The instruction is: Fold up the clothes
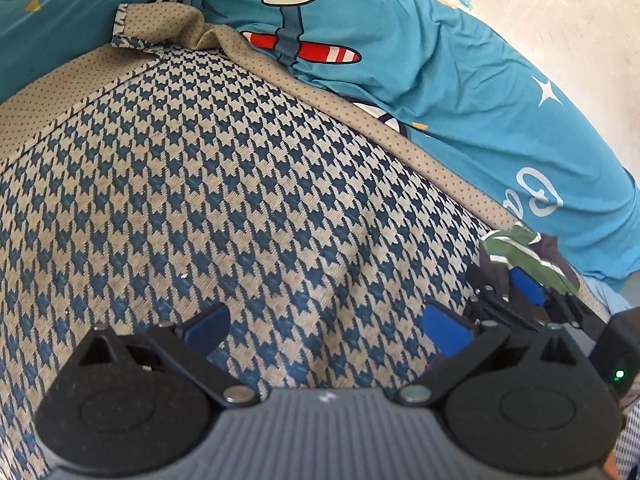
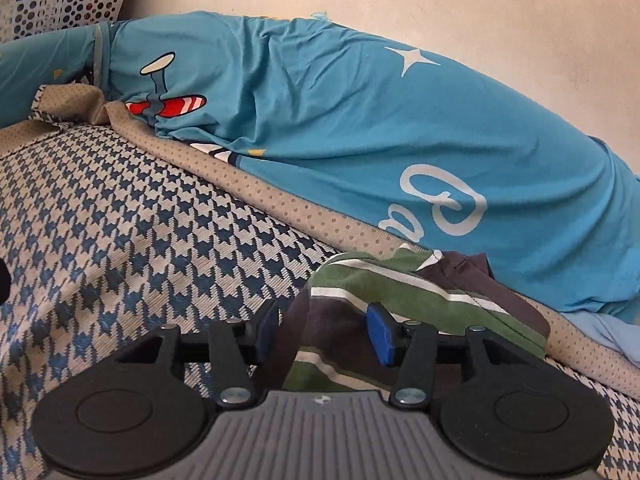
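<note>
A small green, white and brown striped garment point(image 2: 400, 280) lies bunched on the blue-and-beige houndstooth cloth point(image 2: 140, 220). My right gripper point(image 2: 324, 332) is shut on its near part, with cloth filling the gap between the blue pads. The left wrist view shows that gripper point(image 1: 516, 288) at the right with the striped garment point(image 1: 520, 248) in it. My left gripper point(image 1: 326, 330) hangs open just over the houndstooth cloth point(image 1: 240, 180), holding nothing. A large teal garment point(image 2: 320, 120) with an aeroplane print lies behind, and it also fills the top of the left wrist view point(image 1: 440, 80).
A beige dotted border point(image 2: 280, 204) of the houndstooth cloth runs between it and the teal garment, and its far corner point(image 1: 160, 24) is folded over. A white perforated basket point(image 2: 68, 4) stands at the far left. Pale floor point(image 2: 480, 8) lies beyond.
</note>
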Available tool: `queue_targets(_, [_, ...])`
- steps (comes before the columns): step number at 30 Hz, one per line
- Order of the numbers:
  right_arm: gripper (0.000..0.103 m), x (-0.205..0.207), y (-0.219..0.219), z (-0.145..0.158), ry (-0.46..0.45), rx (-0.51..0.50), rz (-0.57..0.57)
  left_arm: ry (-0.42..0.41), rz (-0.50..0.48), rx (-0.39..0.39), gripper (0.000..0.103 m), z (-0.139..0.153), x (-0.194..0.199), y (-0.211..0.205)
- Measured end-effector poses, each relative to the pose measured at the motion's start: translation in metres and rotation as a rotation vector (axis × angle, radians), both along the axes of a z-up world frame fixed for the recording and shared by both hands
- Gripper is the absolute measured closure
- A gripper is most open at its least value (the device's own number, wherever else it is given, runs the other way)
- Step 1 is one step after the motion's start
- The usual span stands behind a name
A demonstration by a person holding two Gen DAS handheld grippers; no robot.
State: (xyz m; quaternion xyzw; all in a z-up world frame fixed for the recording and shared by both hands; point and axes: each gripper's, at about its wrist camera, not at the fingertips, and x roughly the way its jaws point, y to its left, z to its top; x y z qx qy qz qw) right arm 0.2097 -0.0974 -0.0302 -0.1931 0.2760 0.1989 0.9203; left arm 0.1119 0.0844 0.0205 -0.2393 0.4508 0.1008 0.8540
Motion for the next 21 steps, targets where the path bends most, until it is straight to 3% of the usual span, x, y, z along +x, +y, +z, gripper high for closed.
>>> queue_targets(3, [0.081, 0.000, -0.006, 0.003, -0.020, 0.034, -0.039, 0.006, -0.001, -0.011, 0.000, -0.001, 0.000, -0.001])
queue_targets(6, [0.092, -0.002, -0.019, 0.010, -0.026, 0.116, -0.094, 0.012, -0.002, -0.023, 0.000, -0.002, 0.001, -0.002])
queue_targets(16, [0.094, -0.035, -0.061, 0.054, -0.240, 0.298, -0.388, 0.018, -0.025, -0.052, 0.000, -0.002, -0.001, -0.009])
queue_targets(21, [0.094, -0.046, -0.078, 0.080, -0.372, 0.316, -0.527, 0.018, -0.031, -0.068, 0.000, -0.001, -0.002, -0.011])
